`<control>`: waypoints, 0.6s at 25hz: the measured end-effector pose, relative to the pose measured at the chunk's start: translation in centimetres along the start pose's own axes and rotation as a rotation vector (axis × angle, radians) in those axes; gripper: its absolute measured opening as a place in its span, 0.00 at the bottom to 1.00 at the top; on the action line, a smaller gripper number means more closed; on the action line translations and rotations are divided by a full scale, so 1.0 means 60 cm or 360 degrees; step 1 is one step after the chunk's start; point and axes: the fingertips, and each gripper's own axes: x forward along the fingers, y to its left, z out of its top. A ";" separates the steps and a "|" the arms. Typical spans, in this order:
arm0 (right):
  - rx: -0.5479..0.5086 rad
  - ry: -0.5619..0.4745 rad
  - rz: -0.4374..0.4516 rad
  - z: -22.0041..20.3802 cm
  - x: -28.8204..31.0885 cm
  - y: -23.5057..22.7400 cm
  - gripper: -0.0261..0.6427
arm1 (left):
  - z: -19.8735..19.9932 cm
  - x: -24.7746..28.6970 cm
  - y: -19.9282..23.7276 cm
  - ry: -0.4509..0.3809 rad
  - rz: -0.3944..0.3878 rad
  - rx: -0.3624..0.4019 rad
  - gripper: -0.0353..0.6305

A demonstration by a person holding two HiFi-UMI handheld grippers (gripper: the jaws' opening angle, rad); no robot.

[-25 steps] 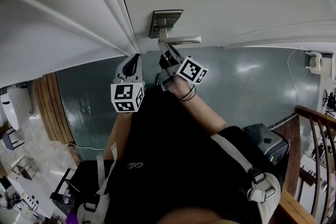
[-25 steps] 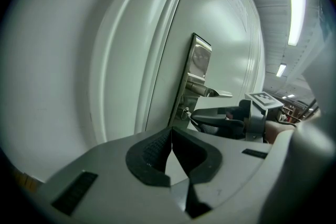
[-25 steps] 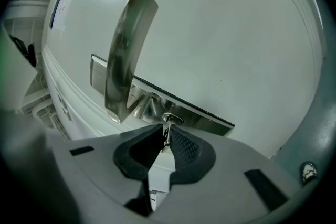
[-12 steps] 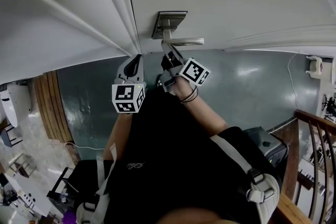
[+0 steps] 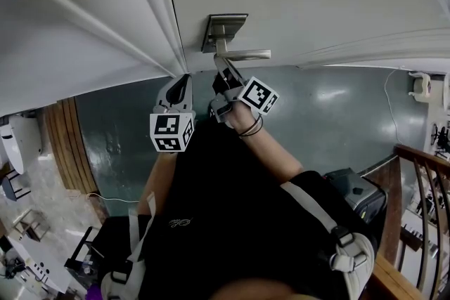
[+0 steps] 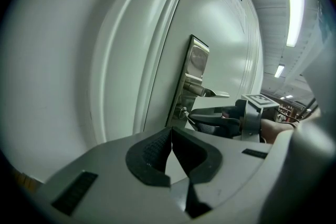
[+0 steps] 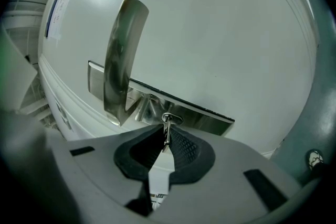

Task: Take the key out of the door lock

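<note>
Key pinched edge-on between narrowed pads of right gripper, blade seated in lock plate under handle. Grip judged made; extraction not yet done, straight pull away from door left. Left gripper closed on nothing, held just beside. Handle overhangs jaws closely; open room found only backward, toward body.
</note>
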 end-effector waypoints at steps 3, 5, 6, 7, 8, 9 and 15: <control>0.0001 -0.0003 -0.0003 0.000 0.000 -0.001 0.10 | -0.002 0.001 -0.002 0.0007 -0.0010 0.0006 0.09; 0.0023 -0.0010 0.0005 -0.001 -0.003 -0.004 0.10 | -0.004 0.000 -0.004 0.0010 -0.0013 0.0007 0.09; 0.0038 -0.0017 0.0013 -0.001 -0.003 -0.005 0.10 | -0.003 0.000 -0.004 0.0010 -0.0011 0.0007 0.09; 0.0051 -0.0023 0.0026 0.000 -0.002 -0.005 0.10 | -0.001 0.000 -0.002 0.0008 -0.0008 0.0008 0.09; 0.0069 -0.0026 0.0039 0.001 -0.001 -0.005 0.10 | 0.000 0.000 0.001 0.0005 -0.0004 0.0008 0.09; 0.0099 -0.0024 0.0052 0.001 -0.001 -0.007 0.09 | 0.001 0.000 0.004 0.0003 0.0000 0.0008 0.09; 0.0290 -0.0039 0.0180 0.003 -0.004 -0.018 0.09 | -0.004 -0.005 0.011 0.0009 0.0015 -0.0002 0.09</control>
